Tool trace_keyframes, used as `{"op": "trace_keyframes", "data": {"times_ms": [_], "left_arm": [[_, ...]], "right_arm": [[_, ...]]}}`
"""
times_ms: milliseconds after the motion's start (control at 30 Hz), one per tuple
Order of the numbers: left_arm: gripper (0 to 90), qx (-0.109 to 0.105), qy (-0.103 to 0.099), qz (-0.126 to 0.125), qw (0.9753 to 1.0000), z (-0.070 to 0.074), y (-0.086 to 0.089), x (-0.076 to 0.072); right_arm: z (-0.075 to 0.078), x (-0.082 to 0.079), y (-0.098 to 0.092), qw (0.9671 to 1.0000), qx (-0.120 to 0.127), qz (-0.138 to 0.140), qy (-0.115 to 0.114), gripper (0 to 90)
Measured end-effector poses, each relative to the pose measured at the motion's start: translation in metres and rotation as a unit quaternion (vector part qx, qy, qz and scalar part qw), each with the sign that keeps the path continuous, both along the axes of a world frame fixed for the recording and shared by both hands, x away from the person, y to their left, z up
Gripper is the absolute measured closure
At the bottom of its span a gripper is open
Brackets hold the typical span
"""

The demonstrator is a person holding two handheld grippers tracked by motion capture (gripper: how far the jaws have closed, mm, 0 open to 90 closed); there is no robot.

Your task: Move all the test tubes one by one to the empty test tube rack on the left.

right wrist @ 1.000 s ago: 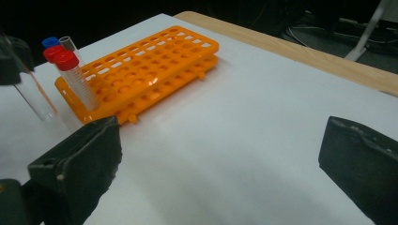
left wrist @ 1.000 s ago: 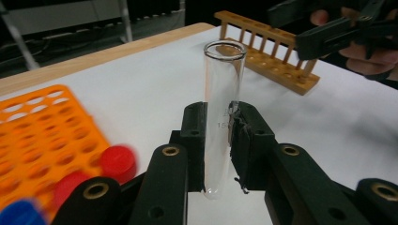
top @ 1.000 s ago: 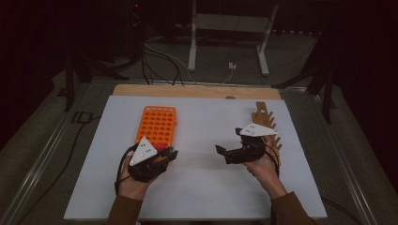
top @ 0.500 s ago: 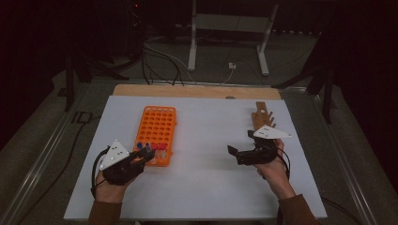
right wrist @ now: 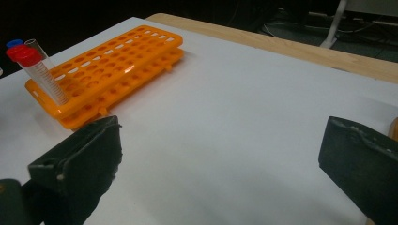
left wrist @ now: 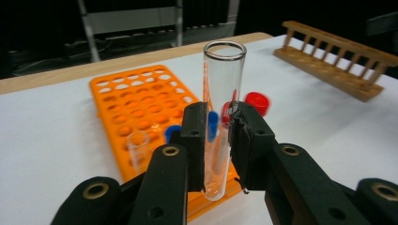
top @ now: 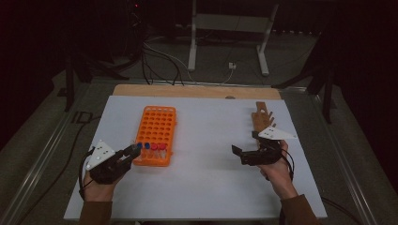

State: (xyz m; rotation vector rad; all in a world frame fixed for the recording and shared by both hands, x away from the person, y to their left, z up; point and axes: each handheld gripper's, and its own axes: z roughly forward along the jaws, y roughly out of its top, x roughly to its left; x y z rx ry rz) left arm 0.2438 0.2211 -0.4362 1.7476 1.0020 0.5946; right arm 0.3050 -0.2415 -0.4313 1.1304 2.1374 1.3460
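My left gripper (left wrist: 218,140) is shut on an upright clear uncapped test tube (left wrist: 223,79), whose rounded bottom hangs by the near edge of the orange tube rack (left wrist: 136,101). In the high view this left gripper (top: 133,150) is at the rack's (top: 158,124) near-left corner. Blue-capped tubes (left wrist: 213,123) and red-capped tubes (left wrist: 257,102) stand in the rack's near row, with another clear tube (left wrist: 136,150) beside them. My right gripper (top: 238,153) is open and empty over the white mat, and its jaws stand wide apart in the right gripper view (right wrist: 220,159).
A wooden tube rack (top: 262,120) lies at the right, just beyond my right hand. The white mat (top: 206,136) covers the table, with a wooden strip (top: 197,91) along its far edge. Cables and a stand's legs are on the floor behind.
My left hand has moved left, from in front of the orange rack to its near-left corner. My right hand has drifted slightly right and nearer, still open.
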Motion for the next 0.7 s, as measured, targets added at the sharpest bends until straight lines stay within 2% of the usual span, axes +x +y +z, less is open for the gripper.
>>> {"op": "trace_keyframes", "data": {"times_ms": [133, 300, 700], "left_arm": [[76.3, 0.000, 0.002, 0.021, 0.9998, -0.006, 0.005, 0.003], [76.4, 0.009, -0.004, 0.041, 0.9991, -0.011, 0.006, 0.005], [76.3, 0.023, 0.001, 0.062, 0.9978, -0.026, 0.001, 0.015]], "right_arm": [[0.000, -0.001, -0.001, 1.0000, 0.001, -0.001, 0.001, 0.1], [-0.001, -0.001, -0.002, 1.0000, 0.002, -0.003, 0.003, 0.1], [-0.002, -0.001, -0.002, 1.0000, 0.002, -0.005, 0.004, 0.1]]}}
